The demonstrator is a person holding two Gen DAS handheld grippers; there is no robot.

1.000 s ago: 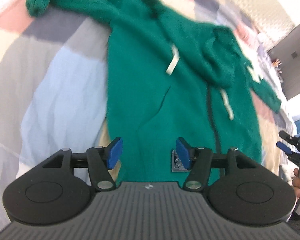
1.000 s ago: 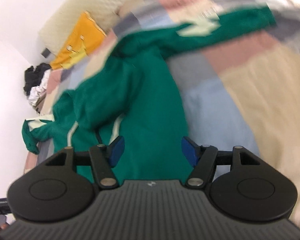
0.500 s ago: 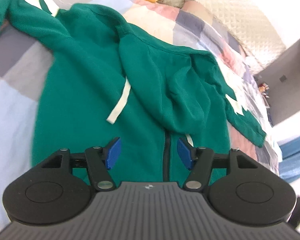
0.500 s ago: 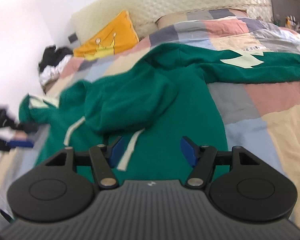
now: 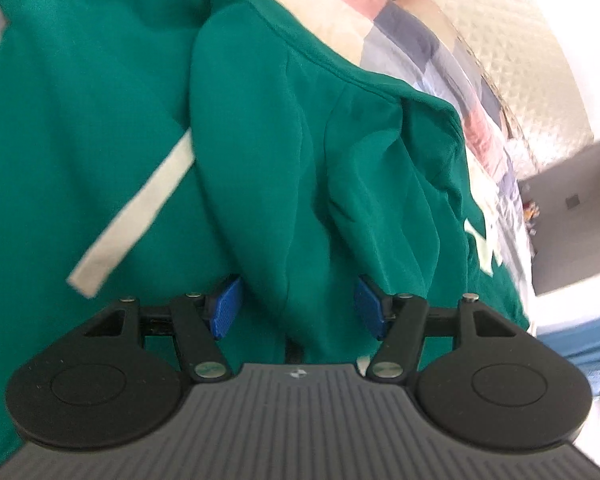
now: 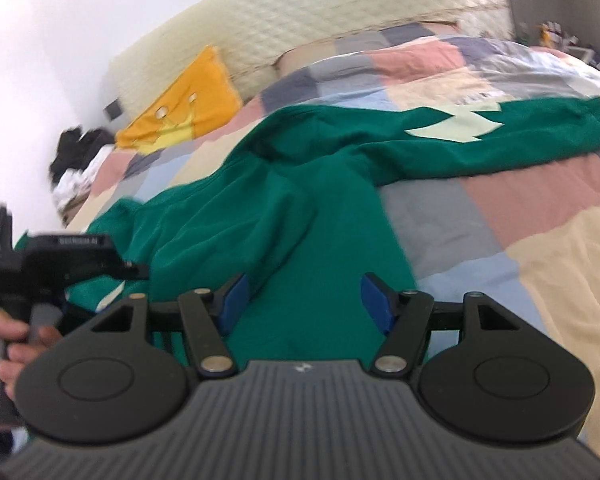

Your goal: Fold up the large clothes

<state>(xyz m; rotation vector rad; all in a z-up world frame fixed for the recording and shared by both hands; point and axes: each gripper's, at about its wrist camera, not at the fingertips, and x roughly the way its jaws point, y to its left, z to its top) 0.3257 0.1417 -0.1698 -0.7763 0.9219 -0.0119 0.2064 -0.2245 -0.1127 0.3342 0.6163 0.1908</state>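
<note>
The left claw [image 5: 296, 306] stands wide open, its blue pads straddling the hood [image 5: 260, 152] of the green hoodie [image 5: 80, 80], whose pale drawstring [image 5: 136, 212] runs off to its left. The right claw [image 6: 302, 304] is likewise spread apart and empty, low over the hoodie's body. Beyond it, one sleeve [image 6: 480, 136] lies stretched out to the right across the patchwork bed [image 6: 520, 240], with a yellow pillow [image 6: 184, 108] farther off. Folding looks barely begun; next probably comes pinching the hood and laying it flat.
</note>
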